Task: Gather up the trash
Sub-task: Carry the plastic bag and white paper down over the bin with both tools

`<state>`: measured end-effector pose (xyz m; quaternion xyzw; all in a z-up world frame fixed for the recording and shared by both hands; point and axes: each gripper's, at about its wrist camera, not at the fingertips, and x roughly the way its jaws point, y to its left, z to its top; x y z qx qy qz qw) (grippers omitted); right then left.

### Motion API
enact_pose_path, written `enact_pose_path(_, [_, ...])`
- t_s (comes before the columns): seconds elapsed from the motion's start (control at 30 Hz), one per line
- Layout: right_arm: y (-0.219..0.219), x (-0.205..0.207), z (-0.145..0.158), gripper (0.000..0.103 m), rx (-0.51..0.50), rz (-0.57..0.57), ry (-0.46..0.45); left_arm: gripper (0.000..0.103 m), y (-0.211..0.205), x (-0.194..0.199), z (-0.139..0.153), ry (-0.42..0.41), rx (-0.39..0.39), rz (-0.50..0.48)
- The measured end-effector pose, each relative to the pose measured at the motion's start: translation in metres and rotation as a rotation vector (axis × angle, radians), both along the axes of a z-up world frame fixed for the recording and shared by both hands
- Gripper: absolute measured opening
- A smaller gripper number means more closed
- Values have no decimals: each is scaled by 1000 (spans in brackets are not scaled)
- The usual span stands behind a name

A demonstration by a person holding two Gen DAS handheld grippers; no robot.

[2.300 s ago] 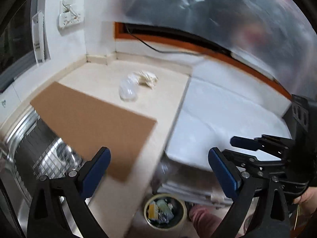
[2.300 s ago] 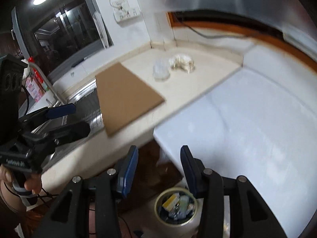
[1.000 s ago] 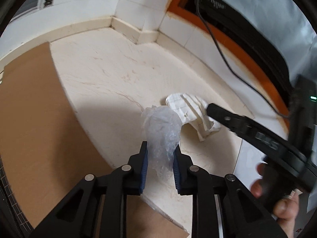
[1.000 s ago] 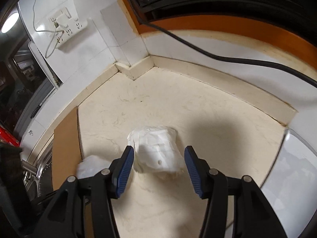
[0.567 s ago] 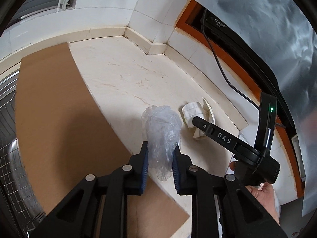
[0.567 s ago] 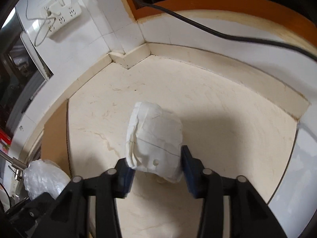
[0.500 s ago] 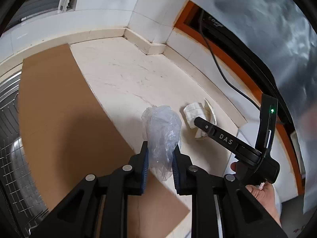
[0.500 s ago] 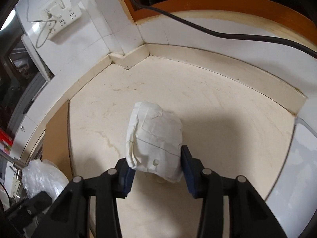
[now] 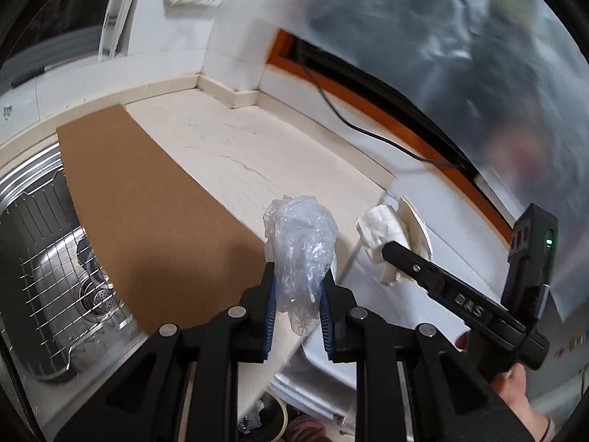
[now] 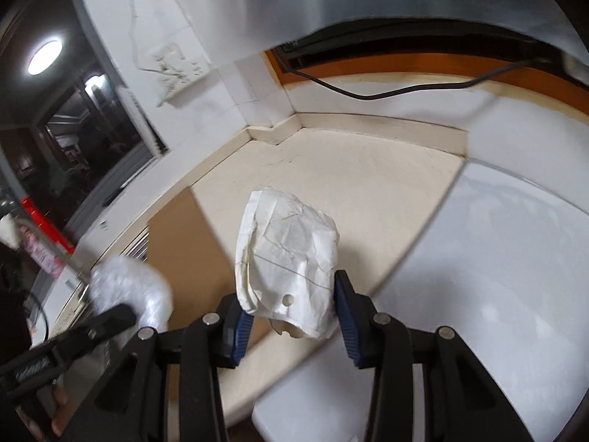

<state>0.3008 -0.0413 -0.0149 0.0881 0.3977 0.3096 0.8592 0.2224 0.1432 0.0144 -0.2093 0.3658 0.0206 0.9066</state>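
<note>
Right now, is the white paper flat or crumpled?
Crumpled: the white paper shows creases and folds, bunched between the right gripper's pads.
</note>
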Motion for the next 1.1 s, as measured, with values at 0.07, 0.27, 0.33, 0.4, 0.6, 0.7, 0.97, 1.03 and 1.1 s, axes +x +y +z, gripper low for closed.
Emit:
enact_pose_path(0.07, [-11, -24, 5, 41, 4, 0, -6, 19, -11, -20, 4, -17, 18, -23])
enact_pose_path(0.27, [-35, -96, 22, 41, 4, -2, -64, 19, -36, -77, 10, -60, 21, -71])
enact_pose_path(0.33, [-44, -122, 29, 41, 6, -7, -99, 19, -42, -94, 9, -72, 25, -79])
enact_pose_path(0.4, [-50, -138, 32, 41, 8, -15, -117, 19, -50, -113, 5, -79, 31, -85])
enact_pose_path(0.6, [-61, -184, 19, 41, 5, -29, -116, 19, -68, -150, -23, -51, 27, -107])
enact_pose_path(0.7, [-60, -200, 3, 41, -20, -30, -99, 19, -75, -160, -43, -20, 45, -107])
enact_pose_path(0.97, [-54, -223, -57, 41, -129, -10, -27, 19, -80, -169, -102, 80, 56, -102])
enact_pose_path(1.03, [-51, -226, -74, 41, -164, -1, -18, 19, -82, -168, -119, 110, 59, -98])
enact_pose_path(1.1, [-48, -227, -89, 41, -196, 2, -9, 19, -83, -166, -135, 136, 62, -97])
